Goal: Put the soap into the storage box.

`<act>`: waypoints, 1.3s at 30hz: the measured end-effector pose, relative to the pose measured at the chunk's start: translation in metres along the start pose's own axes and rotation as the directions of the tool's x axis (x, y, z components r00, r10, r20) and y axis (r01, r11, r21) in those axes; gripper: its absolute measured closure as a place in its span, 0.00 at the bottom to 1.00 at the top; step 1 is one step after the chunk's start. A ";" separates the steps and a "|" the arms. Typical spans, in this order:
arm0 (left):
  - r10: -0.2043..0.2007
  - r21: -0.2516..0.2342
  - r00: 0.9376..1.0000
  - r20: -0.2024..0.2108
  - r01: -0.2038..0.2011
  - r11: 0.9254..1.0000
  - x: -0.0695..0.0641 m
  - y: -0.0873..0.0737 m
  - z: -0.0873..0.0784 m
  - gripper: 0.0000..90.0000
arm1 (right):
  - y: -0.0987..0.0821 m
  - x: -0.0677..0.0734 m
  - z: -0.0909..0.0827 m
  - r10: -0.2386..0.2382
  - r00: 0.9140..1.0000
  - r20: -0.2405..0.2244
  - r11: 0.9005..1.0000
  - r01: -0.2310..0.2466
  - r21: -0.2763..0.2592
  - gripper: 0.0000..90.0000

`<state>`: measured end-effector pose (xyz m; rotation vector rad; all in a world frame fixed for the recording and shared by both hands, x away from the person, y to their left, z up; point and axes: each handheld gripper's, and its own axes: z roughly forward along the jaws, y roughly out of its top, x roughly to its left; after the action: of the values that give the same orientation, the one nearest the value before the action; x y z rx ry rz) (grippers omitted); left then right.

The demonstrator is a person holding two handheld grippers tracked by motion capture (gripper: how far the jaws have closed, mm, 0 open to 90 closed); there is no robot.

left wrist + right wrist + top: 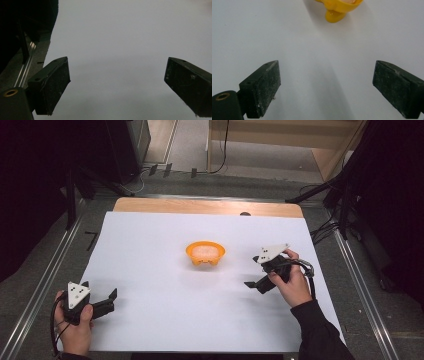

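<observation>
A: What is nearest to the person?

B: The left gripper, at the near left corner of the white sheet. It rests low on the sheet, held in the left hand. In the left gripper view its two black jaws stand wide apart, with only the white surface between them, so it is released and holds nothing.

A: And the other one?

B: The right gripper is a little farther in, on the right side of the sheet, in the right hand. Its tips point toward the middle of the table. In the right gripper view its jaws are also spread, with nothing between them.

A: Where is the bowl?

B: The orange bowl stands upright near the centre of the sheet, beyond both grippers. It is apart from the right gripper and well apart from the left one. Something pale is inside it; I cannot tell what. In the right gripper view the bowl is at the top edge, ahead of the open jaws.

A: And behind it?

B: The wooden edge of the table.
</observation>
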<state>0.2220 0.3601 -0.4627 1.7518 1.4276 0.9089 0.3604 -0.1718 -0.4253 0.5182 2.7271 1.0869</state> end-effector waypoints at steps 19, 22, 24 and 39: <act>0.000 -0.002 1.000 -0.002 0.000 1.000 0.000 0.000 0.000 0.08 | -0.049 0.008 -0.020 0.075 0.996 0.049 0.997 -0.074 -0.026 0.09; 0.001 -0.002 1.000 -0.003 -0.001 1.000 0.000 0.000 0.000 0.08 | -0.057 0.009 -0.023 0.086 0.995 0.057 0.996 -0.084 -0.033 0.09; 0.001 0.000 1.000 -0.004 -0.001 1.000 0.000 0.000 0.000 0.08 | -0.062 0.009 -0.025 0.084 0.994 0.064 0.996 -0.082 -0.026 0.09; 0.005 0.002 1.000 -0.006 -0.005 1.000 0.000 0.000 0.000 0.08 | -0.102 0.020 -0.042 0.153 0.984 0.091 0.987 -0.148 -0.060 0.09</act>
<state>0.2218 0.3598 -0.4626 1.7562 1.4292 0.9168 0.3041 -0.2600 -0.4662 0.7592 2.6044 1.1342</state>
